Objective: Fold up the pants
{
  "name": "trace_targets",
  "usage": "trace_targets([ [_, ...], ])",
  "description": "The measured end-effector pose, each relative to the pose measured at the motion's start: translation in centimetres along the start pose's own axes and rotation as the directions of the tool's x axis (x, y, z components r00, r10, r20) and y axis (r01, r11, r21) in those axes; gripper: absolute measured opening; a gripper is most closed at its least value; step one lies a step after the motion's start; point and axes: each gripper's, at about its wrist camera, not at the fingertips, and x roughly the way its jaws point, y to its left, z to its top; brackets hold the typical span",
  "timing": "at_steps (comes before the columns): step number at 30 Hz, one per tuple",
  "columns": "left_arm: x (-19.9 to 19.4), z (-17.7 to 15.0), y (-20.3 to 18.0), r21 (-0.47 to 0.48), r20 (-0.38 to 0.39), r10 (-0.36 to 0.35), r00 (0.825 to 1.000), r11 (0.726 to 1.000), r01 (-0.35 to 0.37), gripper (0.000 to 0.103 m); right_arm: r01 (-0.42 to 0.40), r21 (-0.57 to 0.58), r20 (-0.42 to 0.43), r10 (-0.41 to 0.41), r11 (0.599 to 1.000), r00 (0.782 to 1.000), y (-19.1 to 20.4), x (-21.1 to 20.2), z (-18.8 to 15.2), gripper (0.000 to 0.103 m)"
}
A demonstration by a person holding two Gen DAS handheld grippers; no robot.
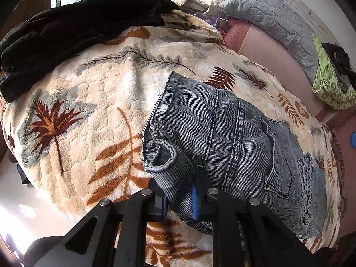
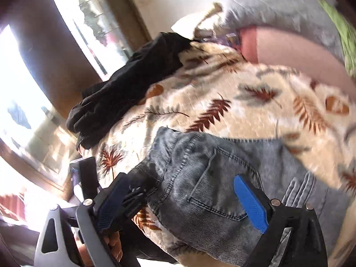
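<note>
The blue-grey denim pants lie folded on a cream blanket with leaf print, back pocket facing up. At their near edge my left gripper is shut on a bunched fold of denim, its blue pads pressing the cloth from both sides. In the blurred right wrist view my right gripper hangs open above the pants, over the back pocket. Its blue pads stand far apart and grip nothing. A hand shows at the lower left of that view.
A black garment lies crumpled at the far left of the blanket. Behind it are a grey quilted pillow, a pink sheet and a green cloth. Bright windows stand on the left.
</note>
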Motion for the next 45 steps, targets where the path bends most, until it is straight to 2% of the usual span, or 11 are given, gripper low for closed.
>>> trace_targets([
  [9, 0.0, 0.1, -0.4, 0.039, 0.003, 0.033, 0.999, 0.999, -0.033, 0.017, -0.083, -0.309, 0.001, 0.088, 0.948, 0.996, 9.3, -2.7, -2.2, 0.097],
  [15, 0.1, 0.1, -0.3, 0.023, -0.009, 0.015, 1.000, 1.000, -0.015, 0.017, -0.087, 0.137, -0.005, 0.089, 0.987, 0.996, -2.6, 1.1, -3.0, 0.097],
  [17, 0.0, 0.2, -0.1, 0.008, -0.012, 0.002, 1.000, 1.000, -0.002, 0.017, -0.102, 0.227, -0.099, 0.127, 0.968, 0.987, -5.9, 4.2, -4.1, 0.085],
  [19, 0.0, 0.3, 0.5, -0.020, -0.022, -0.028, 0.999, 0.999, 0.027, 0.017, -0.188, 0.394, -0.167, 0.271, 0.900, 0.948, -8.9, 7.4, -5.6, 0.054],
  [20, 0.0, 0.3, 0.7, -0.028, -0.025, -0.040, 0.999, 0.999, 0.040, 0.017, -0.203, 0.457, -0.162, 0.306, 0.866, 0.938, -10.0, 8.2, -6.1, 0.054],
  [24, 0.1, 0.3, 0.7, -0.024, -0.028, -0.045, 0.999, 0.999, 0.045, 0.017, -0.197, 0.520, -0.099, 0.288, 0.831, 0.952, -11.5, 8.3, -5.9, 0.054],
  [27, 0.1, 0.4, 0.5, -0.026, -0.030, -0.038, 0.999, 0.999, 0.038, 0.017, -0.089, 0.546, -0.190, 0.226, 0.833, 0.955, -13.0, 10.8, -6.3, 0.065],
  [34, 0.0, 0.6, 0.2, -0.003, -0.029, -0.022, 0.999, 1.000, 0.022, 0.017, -0.139, 0.572, -0.078, 0.223, 0.808, 0.972, -13.9, 7.8, -6.5, 0.072],
  [37, -0.2, 0.7, -0.5, 0.008, -0.017, -0.005, 1.000, 1.000, 0.005, 0.017, -0.093, 0.552, -0.180, 0.228, 0.828, 0.957, -14.2, 10.5, -7.8, 0.080],
  [41, -1.3, 1.2, -1.7, 0.042, 0.010, 0.013, 1.000, 0.999, -0.013, 0.016, -0.235, 0.621, -0.022, 0.316, 0.747, 0.948, -15.4, 7.1, -7.3, 0.083],
  [45, -3.8, 2.0, -4.3, 0.096, 0.080, 0.011, 0.997, 0.995, -0.018, 0.013, -0.289, 0.641, 0.127, 0.273, 0.711, 0.953, -18.3, 1.5, -9.5, 0.083],
])
